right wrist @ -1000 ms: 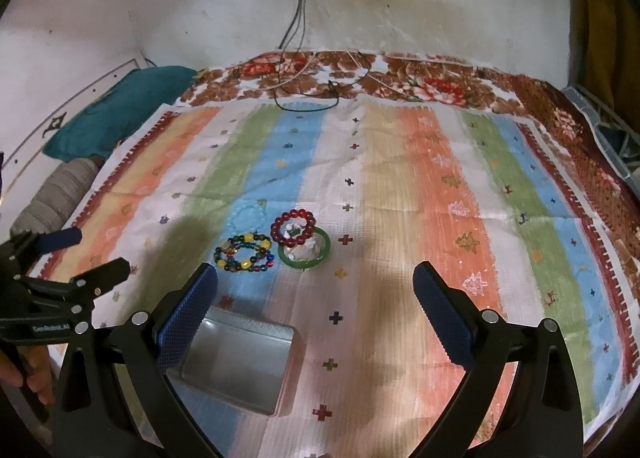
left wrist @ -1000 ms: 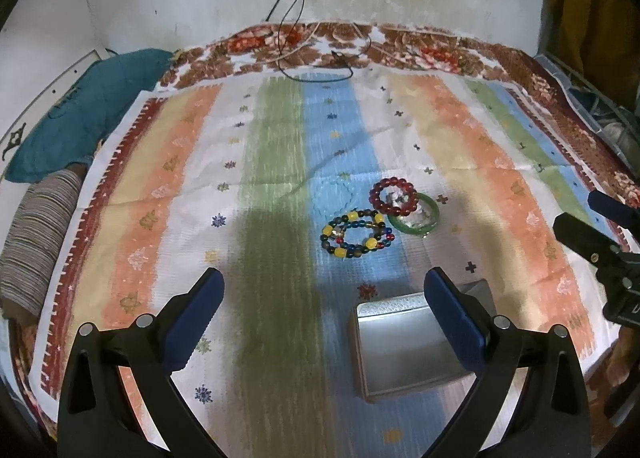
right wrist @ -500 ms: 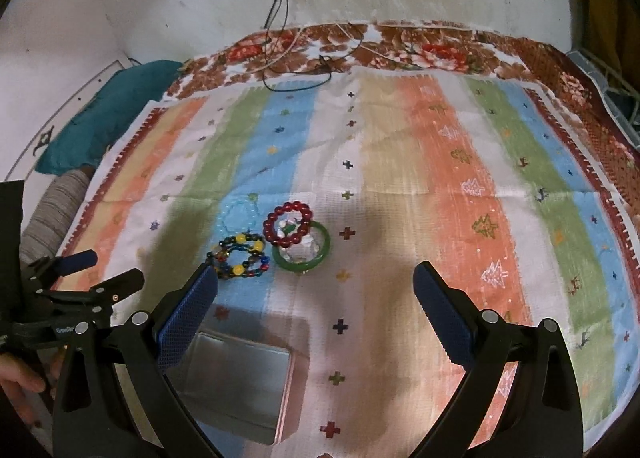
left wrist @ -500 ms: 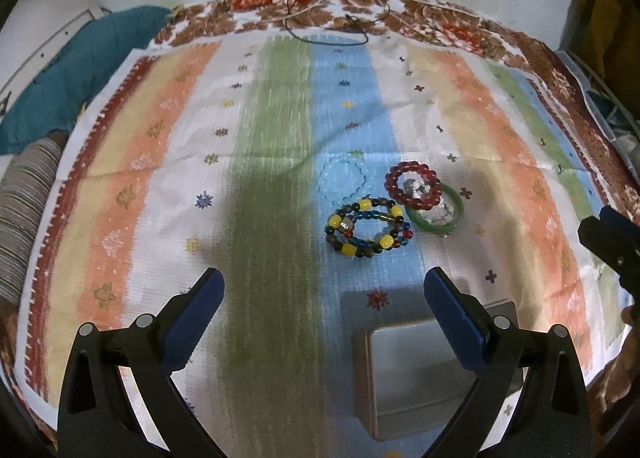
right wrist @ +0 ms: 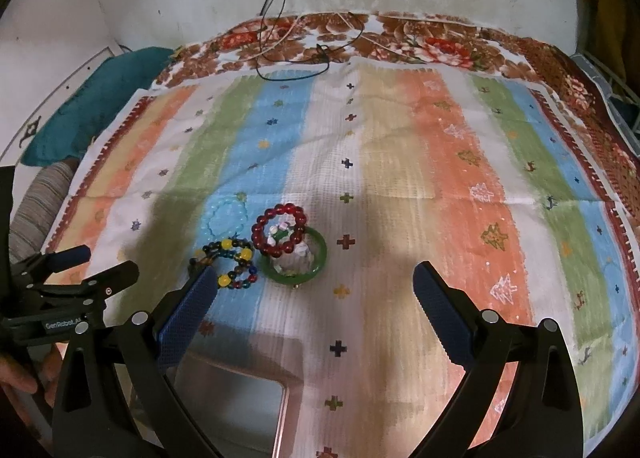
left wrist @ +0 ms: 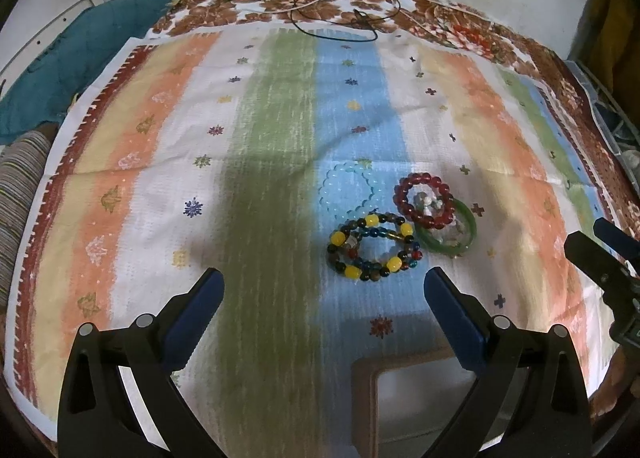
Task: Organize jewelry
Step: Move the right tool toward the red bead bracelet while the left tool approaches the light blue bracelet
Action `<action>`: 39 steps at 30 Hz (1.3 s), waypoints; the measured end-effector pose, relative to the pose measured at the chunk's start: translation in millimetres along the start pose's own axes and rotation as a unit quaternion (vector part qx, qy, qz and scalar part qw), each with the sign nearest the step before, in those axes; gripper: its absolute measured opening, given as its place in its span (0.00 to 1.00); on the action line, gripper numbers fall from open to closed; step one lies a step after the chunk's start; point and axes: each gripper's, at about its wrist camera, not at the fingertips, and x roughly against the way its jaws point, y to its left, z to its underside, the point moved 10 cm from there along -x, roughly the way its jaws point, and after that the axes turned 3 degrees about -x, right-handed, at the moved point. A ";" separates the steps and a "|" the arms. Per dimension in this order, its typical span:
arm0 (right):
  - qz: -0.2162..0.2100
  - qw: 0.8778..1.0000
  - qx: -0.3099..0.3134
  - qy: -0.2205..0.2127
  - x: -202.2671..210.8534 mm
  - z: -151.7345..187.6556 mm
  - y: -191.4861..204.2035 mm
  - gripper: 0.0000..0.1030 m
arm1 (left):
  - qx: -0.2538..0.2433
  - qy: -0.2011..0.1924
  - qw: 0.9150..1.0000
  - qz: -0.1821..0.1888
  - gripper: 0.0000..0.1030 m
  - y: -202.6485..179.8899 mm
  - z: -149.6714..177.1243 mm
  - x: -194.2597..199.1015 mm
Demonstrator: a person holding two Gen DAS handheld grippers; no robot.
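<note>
Several bracelets lie clustered on a striped cloth (left wrist: 276,130) (right wrist: 400,162): a multicoloured beaded one (left wrist: 370,246) (right wrist: 236,262), a red beaded one (left wrist: 425,198) (right wrist: 280,232), a green bangle (left wrist: 460,236) (right wrist: 308,270) and a pale blue beaded one (left wrist: 348,190) (right wrist: 222,214). A shiny metal tin (left wrist: 416,398) (right wrist: 236,406) sits near the front edge. My left gripper (left wrist: 324,290) is open with nothing in it, just short of the multicoloured bracelet. My right gripper (right wrist: 312,286) is open over the green bangle, holding nothing. Each gripper shows at the edge of the other's view.
A teal cushion (left wrist: 76,54) (right wrist: 92,114) and a striped bolster (left wrist: 16,194) lie at the left. Black and white cables (left wrist: 340,14) (right wrist: 296,50) trail from the wall onto the floral bedspread (left wrist: 440,14). A hand (right wrist: 16,378) grips the left tool.
Both grippers have moved forward and lower toward the bracelets. The bracelets look larger, and the tin has slid toward the bottom edge of both views.
</note>
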 end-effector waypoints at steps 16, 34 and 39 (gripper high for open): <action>0.014 1.000 -0.003 0.026 -48.3 -5.3 0.0 0.96 | 0.040 0.016 0.999 0.006 0.95 22.1 -15.6 -46.3; 0.029 0.998 -0.007 0.054 -99.4 -15.1 -6.7 0.96 | 0.035 0.036 0.999 0.006 0.95 20.8 -31.5 -92.3; 0.028 0.998 -0.007 0.060 -108.9 -17.5 -5.5 0.96 | 0.029 0.036 0.999 0.001 0.95 19.1 -36.0 -100.6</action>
